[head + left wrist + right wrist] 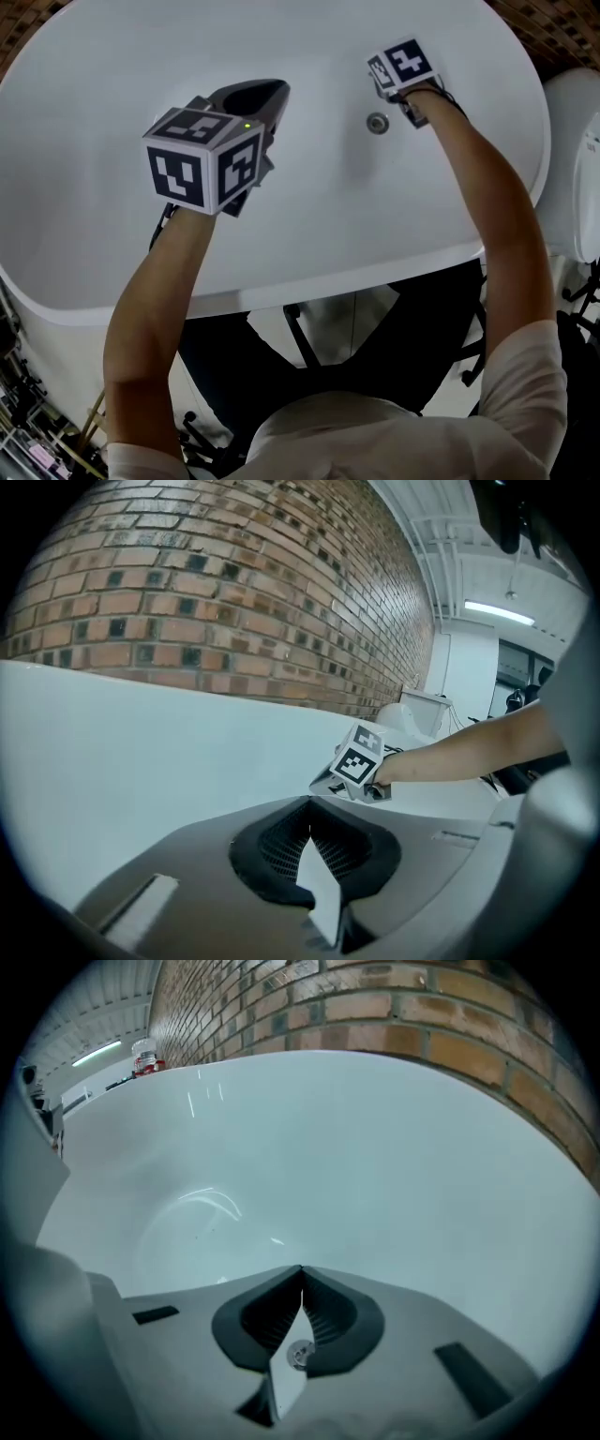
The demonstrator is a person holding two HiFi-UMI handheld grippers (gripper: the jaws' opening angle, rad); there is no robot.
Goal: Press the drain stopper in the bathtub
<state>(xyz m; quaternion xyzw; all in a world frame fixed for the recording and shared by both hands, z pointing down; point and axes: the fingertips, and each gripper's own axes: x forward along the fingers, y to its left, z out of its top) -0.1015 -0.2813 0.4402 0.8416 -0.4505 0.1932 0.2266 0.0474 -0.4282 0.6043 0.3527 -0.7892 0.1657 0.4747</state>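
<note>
Two handheld grippers are inside a white bathtub [112,56], and the press looks not yet made. The small round metal drain stopper [378,123] sits in the tub floor. Whether it is raised or pushed down cannot be told. The right gripper [301,1271] has its jaws closed tip to tip with nothing held. It hangs just above the stopper, which shows through the narrow slit behind the meeting tips, so the tips point a little past the stopper, not onto it. In the head view, this gripper's marker cube [403,64] sits just beyond the stopper and to its right. No contact with the stopper can be seen. The left gripper [308,803], also closed and empty, hovers well to the left of the stopper and takes no part. Judging from this, what is left is to bring the right tips onto the stopper and push down.
</note>
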